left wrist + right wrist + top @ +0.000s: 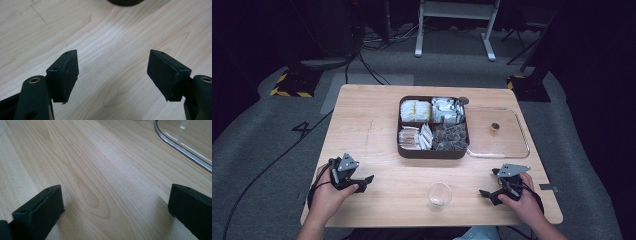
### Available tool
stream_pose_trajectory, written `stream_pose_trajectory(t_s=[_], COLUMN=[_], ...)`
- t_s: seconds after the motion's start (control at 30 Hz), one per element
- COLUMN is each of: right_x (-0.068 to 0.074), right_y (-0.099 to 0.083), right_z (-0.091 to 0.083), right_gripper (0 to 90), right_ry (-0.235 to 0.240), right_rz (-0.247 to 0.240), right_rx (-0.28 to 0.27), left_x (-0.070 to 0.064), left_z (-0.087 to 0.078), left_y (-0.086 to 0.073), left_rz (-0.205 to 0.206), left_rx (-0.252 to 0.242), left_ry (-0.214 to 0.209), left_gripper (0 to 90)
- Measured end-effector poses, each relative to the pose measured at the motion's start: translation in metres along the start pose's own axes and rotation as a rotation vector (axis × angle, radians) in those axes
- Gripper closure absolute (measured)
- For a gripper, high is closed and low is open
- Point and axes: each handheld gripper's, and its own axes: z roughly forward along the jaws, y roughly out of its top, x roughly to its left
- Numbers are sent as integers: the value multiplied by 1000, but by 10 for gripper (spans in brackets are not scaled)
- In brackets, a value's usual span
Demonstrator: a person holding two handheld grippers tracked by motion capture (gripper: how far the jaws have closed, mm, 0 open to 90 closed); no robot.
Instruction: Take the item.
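The left gripper (362, 181) rests low on the desk (372, 125), to the left of the glass (439, 196) and a little farther from the person than it. Its jaws stand wide apart and hold nothing; in the left gripper view only bare wood lies between them, and a dark rounded edge (125, 2) shows at the top of that view.

The right gripper (487, 194) lies to the right of the glass, at about the same depth, and it points toward the glass. Its jaws are also wide open and empty, with bare wood between them in the right gripper view. Neither gripper touches the glass.

The glass is clear and stands upright near the front edge of the desk, between the two grippers and a bit nearer to the right one. Behind the glass, toward the far side of the desk, stands a dark brown box (433, 152) with four compartments full of small packets. A clear lid (522, 145) lies flat just to the right of the box, touching or almost touching its side, with a small knob (495, 128) on it. The curved rim of this lid (180, 147) also appears in the right gripper view, beyond the jaws.
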Motion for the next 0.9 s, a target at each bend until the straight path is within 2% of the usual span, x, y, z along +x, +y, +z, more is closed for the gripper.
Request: stream_pose_trajectory(t_s=[0.27,0.33,0.4,0.47,0.53,0.6,0.7,0.9], right_x=[0,0,0,0,0,0,0,0], right_y=[0,0,0,0,0,0,0,0], right_z=[0,0,0,0,0,0,0,0], right_gripper=[2,1,2,1,1,2,1,2], right_ry=[0,1,1,1,1,1,1,1], right_rz=[0,-1,-1,-1,-1,-1,-1,-1], right_rx=[0,0,0,0,0,0,0,0], left_x=[10,12,12,13,13,13,14,11], left_z=[10,12,14,16,18,20,24,24], left_y=[-12,-15,-16,-17,-20,-23,-27,-27], left_rz=[-37,-2,16,-1,-39,-35,-33,-56], left_rx=[49,91,119,112,86,60,18,20], left_ry=[25,52,55,45,16,16,21,55], left_gripper=[241,226,221,192,183,139,86,54])
